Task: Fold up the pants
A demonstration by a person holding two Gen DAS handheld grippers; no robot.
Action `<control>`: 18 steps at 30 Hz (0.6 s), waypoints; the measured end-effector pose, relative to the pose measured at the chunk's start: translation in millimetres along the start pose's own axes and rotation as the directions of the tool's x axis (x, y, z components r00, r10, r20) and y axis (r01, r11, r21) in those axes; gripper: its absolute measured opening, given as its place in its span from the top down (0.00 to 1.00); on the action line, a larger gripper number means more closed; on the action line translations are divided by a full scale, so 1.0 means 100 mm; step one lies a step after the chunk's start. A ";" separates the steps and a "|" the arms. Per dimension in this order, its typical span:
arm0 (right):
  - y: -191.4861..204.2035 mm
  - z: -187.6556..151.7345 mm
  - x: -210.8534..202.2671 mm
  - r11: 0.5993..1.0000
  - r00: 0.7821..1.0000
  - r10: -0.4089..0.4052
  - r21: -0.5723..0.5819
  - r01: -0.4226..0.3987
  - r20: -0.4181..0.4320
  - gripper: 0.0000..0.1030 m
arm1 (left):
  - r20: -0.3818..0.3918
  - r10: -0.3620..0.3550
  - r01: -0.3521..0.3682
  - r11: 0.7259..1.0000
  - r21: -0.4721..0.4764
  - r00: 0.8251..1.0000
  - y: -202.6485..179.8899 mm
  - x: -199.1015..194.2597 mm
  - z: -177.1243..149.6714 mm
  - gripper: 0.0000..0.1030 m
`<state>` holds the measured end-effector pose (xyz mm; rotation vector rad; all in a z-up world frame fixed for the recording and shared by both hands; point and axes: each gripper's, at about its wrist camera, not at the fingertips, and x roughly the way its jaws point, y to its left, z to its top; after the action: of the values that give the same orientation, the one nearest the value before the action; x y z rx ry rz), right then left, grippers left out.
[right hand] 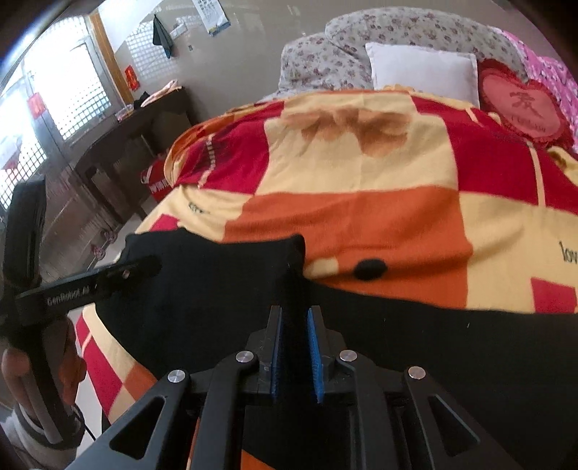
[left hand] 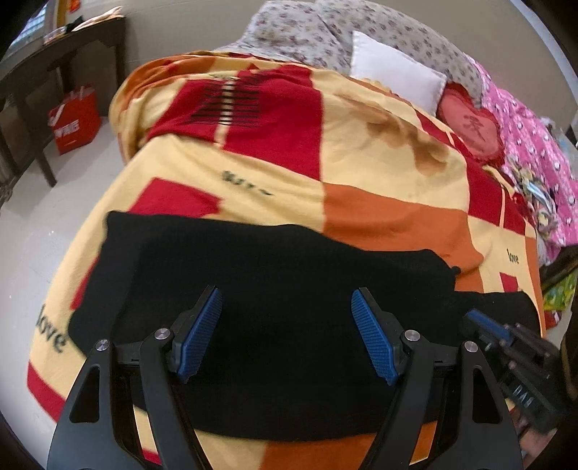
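Black pants (left hand: 274, 289) lie across the near end of a bed with a red, orange and cream blanket (left hand: 325, 152). My left gripper (left hand: 287, 300) is open just above the pants, blue pads wide apart and empty. My right gripper (right hand: 295, 318) is shut on a raised fold of the pants (right hand: 289, 274) and holds that edge up off the bed. The right gripper (left hand: 484, 321) shows at the lower right of the left wrist view. The left gripper (right hand: 151, 265) shows at the left of the right wrist view, over the pants' left end.
A white pillow (left hand: 397, 68), floral pillows (left hand: 296, 32) and a red heart cushion (right hand: 520, 105) lie at the head of the bed. A pink blanket (left hand: 534, 144) lies on the right. A dark table (right hand: 119, 144) and a red bag (left hand: 74, 119) stand on the floor to the left.
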<state>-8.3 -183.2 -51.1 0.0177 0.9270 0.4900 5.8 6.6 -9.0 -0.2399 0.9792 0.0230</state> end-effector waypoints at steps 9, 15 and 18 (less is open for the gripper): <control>-0.16 0.07 0.20 0.999 0.999 -0.020 0.042 0.019 0.035 0.86 | -0.056 0.049 -0.047 0.998 0.035 0.997 -0.16 0.39 0.16 0.25; -0.36 -0.03 -0.10 0.995 0.999 0.007 0.102 -0.011 0.041 0.83 | -0.042 0.019 -0.018 0.999 0.027 0.999 -0.19 0.22 0.14 0.25; -0.59 -0.22 -0.47 0.987 0.995 -0.063 0.151 0.050 0.078 0.72 | -0.030 -0.017 0.018 0.999 0.046 0.999 -0.30 0.12 0.09 0.25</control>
<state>-25.8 -259.6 -41.6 0.1458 0.8786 0.3638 23.1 -22.0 -8.2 -0.2070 1.0060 -0.0194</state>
